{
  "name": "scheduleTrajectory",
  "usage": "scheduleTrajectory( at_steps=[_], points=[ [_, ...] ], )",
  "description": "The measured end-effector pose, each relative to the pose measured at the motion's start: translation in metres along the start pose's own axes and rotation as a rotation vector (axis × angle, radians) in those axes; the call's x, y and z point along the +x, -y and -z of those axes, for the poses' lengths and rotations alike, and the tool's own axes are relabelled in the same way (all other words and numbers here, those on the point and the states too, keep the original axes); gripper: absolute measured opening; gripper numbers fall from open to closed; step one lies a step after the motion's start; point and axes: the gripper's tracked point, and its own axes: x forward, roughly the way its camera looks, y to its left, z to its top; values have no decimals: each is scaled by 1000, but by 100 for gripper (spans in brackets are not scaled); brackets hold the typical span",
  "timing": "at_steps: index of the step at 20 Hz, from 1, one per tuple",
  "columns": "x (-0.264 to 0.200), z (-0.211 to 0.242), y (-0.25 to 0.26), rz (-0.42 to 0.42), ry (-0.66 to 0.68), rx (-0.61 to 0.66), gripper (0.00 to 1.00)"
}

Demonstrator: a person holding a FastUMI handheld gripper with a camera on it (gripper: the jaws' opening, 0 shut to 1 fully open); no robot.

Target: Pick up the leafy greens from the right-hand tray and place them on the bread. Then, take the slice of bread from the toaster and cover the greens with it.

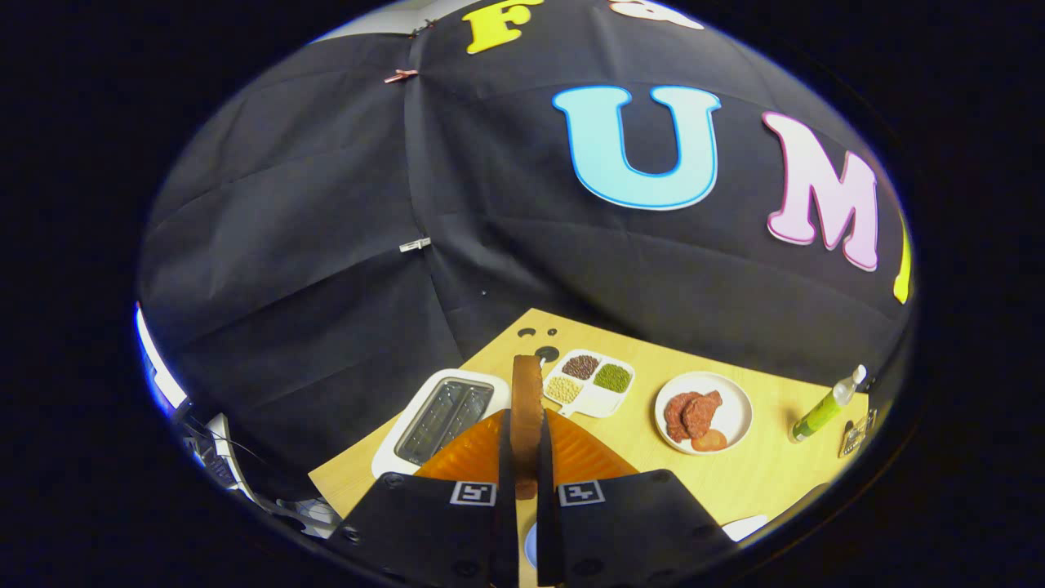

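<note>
Tool [526, 457] is clamped edge-on around the bread slice [526, 400], held up above the counter [759, 474] with the empty toaster [441, 418] just beyond on the left. That thin-edge grip looks sketchy; tilt it and the slice could slide out before it covers the greens.

The brown-crusted slice of bread [526, 400], seen edge-on, has its lower end concealed between the fingers [504, 490]. The white toaster [437, 418] is partly covered at its near corner by orange finger parts. The light wooden table [759, 474] is cut off along its near side. A small metal item [857, 433] beside the green bottle [826, 406] is too small to identify.
</note>
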Motion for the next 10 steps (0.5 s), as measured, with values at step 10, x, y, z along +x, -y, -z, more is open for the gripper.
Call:
scheduleTrajectory(
  at_steps=[10],
  points=[
    [-2, 113, 29, -65, -170, 163, 13]
  ],
)
